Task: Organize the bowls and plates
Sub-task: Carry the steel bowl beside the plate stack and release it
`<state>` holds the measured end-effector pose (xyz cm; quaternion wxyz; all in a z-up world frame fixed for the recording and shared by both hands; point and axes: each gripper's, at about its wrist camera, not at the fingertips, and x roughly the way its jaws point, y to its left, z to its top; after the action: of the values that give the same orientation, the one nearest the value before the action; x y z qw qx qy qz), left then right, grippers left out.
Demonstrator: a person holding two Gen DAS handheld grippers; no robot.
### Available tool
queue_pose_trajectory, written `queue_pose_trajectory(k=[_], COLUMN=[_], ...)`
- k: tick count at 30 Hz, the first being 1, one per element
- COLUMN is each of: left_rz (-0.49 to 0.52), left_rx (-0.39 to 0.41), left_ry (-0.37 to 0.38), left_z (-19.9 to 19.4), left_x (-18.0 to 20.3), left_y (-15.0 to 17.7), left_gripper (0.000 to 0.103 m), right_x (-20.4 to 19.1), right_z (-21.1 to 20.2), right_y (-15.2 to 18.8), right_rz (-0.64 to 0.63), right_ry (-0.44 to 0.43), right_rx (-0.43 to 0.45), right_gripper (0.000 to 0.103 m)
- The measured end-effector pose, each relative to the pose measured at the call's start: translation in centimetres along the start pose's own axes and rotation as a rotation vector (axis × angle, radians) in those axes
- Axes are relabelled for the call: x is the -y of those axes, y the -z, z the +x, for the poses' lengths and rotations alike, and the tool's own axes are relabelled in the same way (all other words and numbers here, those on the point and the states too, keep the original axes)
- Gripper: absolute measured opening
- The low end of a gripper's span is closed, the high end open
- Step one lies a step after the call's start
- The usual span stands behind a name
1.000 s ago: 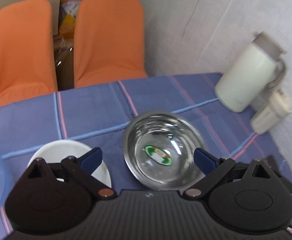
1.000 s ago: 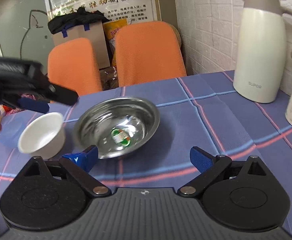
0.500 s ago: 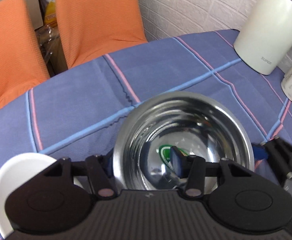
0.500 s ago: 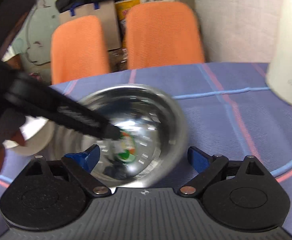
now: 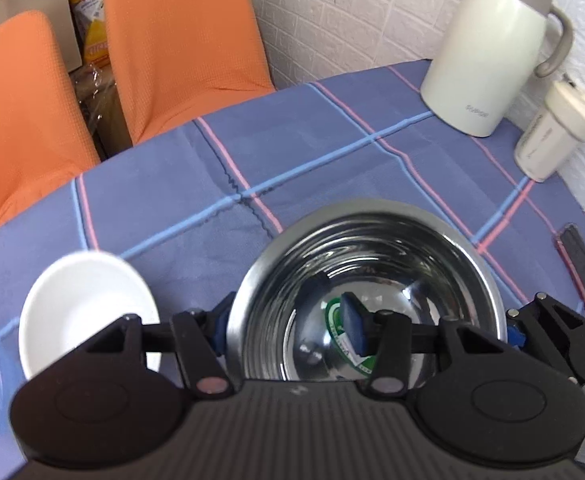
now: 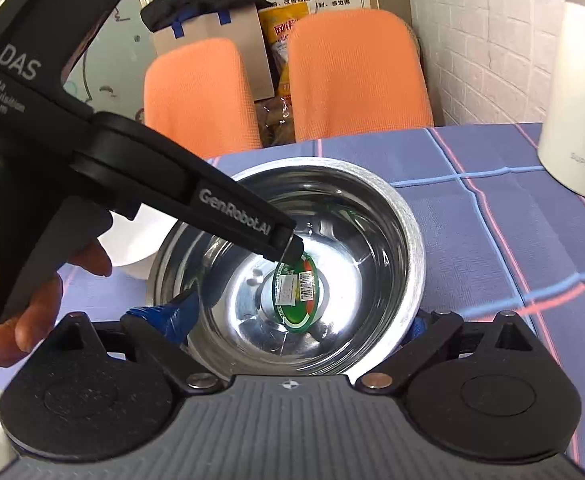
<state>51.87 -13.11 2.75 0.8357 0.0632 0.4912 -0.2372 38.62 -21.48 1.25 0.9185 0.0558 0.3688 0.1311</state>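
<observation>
Our left gripper [image 5: 286,330] pinches a bowl [image 5: 372,248] rim; our right gripper [image 6: 298,322] straddles it, jaws wide.

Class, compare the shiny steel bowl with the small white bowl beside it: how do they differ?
The shiny steel bowl is mirror-bright metal; the small white bowl is matt white. The steel bowl is wider and bears a green sticker inside; the white bowl is plain. The left gripper clamps the steel bowl's rim; nothing holds the white bowl. Both are round and empty.
</observation>
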Motion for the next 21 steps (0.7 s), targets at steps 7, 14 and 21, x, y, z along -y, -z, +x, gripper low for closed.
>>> queue_pose_trajectory(k=[7, 14, 21], left_rz=[-0.014, -0.043, -0.055], left_rx=[-0.017, -0.045, -0.037], left_ry=[0.022, 0.03, 0.042], left_z=[-4.3, -5.9, -5.1], left_x=[1.2, 1.0, 1.0], left_y=[8.0, 14.9, 17.6], left_gripper=[0.052, 0.053, 0.055], right_x=[-2.9, -5.7, -6.5], right_z=[-4.6, -6.2, -5.9], right_y=[4.6, 9.3, 11.3], right_rz=[0.009, -0.002, -0.016], right_ry=[-0.039, -0.077, -0.086], right_rx=[-0.016, -0.08, -0.126], right_gripper=[0.086, 0.087, 0.086])
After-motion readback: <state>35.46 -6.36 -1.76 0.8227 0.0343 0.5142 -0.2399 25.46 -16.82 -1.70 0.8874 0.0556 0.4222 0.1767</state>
